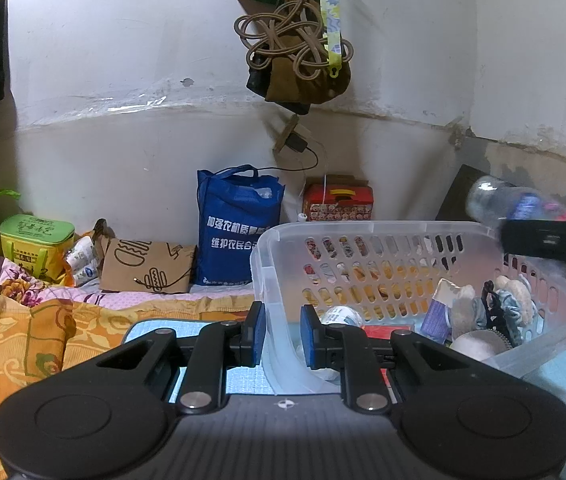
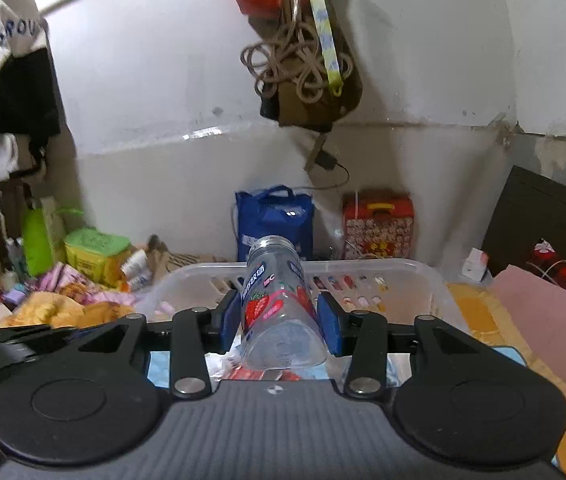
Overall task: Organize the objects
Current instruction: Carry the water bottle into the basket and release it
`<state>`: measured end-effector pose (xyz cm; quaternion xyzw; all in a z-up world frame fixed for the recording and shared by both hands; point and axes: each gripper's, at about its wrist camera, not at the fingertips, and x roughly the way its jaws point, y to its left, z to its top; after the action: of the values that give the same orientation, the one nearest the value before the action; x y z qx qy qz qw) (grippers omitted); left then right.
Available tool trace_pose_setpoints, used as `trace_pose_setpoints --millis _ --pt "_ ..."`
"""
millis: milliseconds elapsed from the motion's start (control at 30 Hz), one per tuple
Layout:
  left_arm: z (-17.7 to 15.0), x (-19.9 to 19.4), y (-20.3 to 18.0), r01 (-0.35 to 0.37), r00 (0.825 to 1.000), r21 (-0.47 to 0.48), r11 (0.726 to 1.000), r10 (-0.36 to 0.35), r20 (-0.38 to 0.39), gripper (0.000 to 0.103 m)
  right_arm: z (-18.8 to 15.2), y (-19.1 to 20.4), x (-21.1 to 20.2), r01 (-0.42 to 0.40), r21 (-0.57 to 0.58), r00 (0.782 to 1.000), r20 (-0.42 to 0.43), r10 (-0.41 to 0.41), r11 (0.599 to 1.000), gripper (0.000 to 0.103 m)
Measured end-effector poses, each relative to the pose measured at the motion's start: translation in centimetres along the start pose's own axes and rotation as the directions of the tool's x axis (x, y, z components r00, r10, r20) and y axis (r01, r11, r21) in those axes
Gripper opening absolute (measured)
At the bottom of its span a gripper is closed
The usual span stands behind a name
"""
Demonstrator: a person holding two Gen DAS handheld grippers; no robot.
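Right gripper (image 2: 279,322): jaws pinching a clear plastic bottle (image 2: 279,300) w/ strawberry label, blue pads pressed on both sides of its body. Bottle lies along the jaw line, neck end fwd and tilted up, base toward the camera. Cap end metallic-looking; can't confirm if cap is fitted, view is soft there.

Directly ahead of and below the right jaws: translucent slotted basket (image 2: 403,268), bottle held over its near side.

Left gripper (image 1: 281,334): jaws pressed nearly together, pinching the basket's near-left corner wall (image 1: 271,312); one pad outside the wall, one inside. Basket sits tilted, on a light-blue mat (image 1: 155,326).

Inside basket, right of the left jaws: small carton (image 1: 439,308), fluffy fabric items (image 1: 511,300), a white roll-like item (image 1: 339,314) just past the inner pad. Items partly overlapped, so IDs approx.

Upper right of the left jaws: the bottle and the right gripper's black body, blurred, above the basket's far-right rim.

Beyond the jaws, against the wall: blue tote bag (image 1: 235,224), red gift box (image 1: 337,202), green box (image 1: 35,236). Left of the jaws: orange patterned bedding (image 1: 23,340).
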<state>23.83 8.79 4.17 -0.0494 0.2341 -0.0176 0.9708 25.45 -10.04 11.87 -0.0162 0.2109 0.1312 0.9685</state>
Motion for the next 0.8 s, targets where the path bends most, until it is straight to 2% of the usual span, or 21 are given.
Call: trace_pose_setpoints --millis 233,367,400,433,467,500,567,733,800 --pt "0.1 0.1 0.3 0.005 1.0 -0.015 1.0 -0.005 -0.009 0.022 -1.9 0.0 1.9 0.013 -0.005 0.998 -0.065 -0.013 1.0 0.046" --pt "0.1 0.1 0.2 0.001 1.0 -0.011 1.0 -0.001 -0.007 0.022 -1.8 -0.1 2.2 0.026 -0.018 0.999 -0.043 -0.027 0.999 0.047" --pt "0.0 0.1 0.2 -0.001 1.0 -0.01 1.0 0.001 -0.007 0.022 -1.6 -0.2 2.4 0.034 -0.029 0.999 -0.034 -0.035 0.999 0.053" --pt "0.1 0.1 0.2 -0.001 1.0 -0.008 1.0 0.001 -0.008 0.022 -1.5 -0.2 2.4 0.044 -0.047 0.999 -0.027 -0.045 0.998 0.065" --pt "0.1 0.1 0.2 0.0 1.0 -0.009 1.0 0.0 -0.008 0.022 -1.3 -0.2 2.4 0.055 -0.055 0.998 -0.028 -0.057 0.997 0.096" --pt "0.1 0.1 0.2 0.0 1.0 -0.01 1.0 -0.001 -0.008 0.022 -1.4 -0.3 1.9 0.075 -0.055 0.997 -0.009 -0.075 0.996 0.103" --pt "0.1 0.1 0.2 0.004 1.0 -0.013 1.0 -0.004 -0.01 0.022 -2.0 -0.5 -0.1 0.085 -0.052 0.995 0.052 -0.082 0.995 0.103" --pt "0.2 0.1 0.3 0.003 1.0 -0.012 1.0 -0.003 -0.011 0.022 -5.6 -1.6 -6.2 -0.017 -0.007 0.992 0.125 0.018 1.0 0.103" --pt "0.2 0.1 0.4 0.003 1.0 -0.01 1.0 -0.003 -0.01 0.022 -7.4 -1.9 -8.0 -0.037 0.012 0.992 0.124 0.035 0.999 0.103"
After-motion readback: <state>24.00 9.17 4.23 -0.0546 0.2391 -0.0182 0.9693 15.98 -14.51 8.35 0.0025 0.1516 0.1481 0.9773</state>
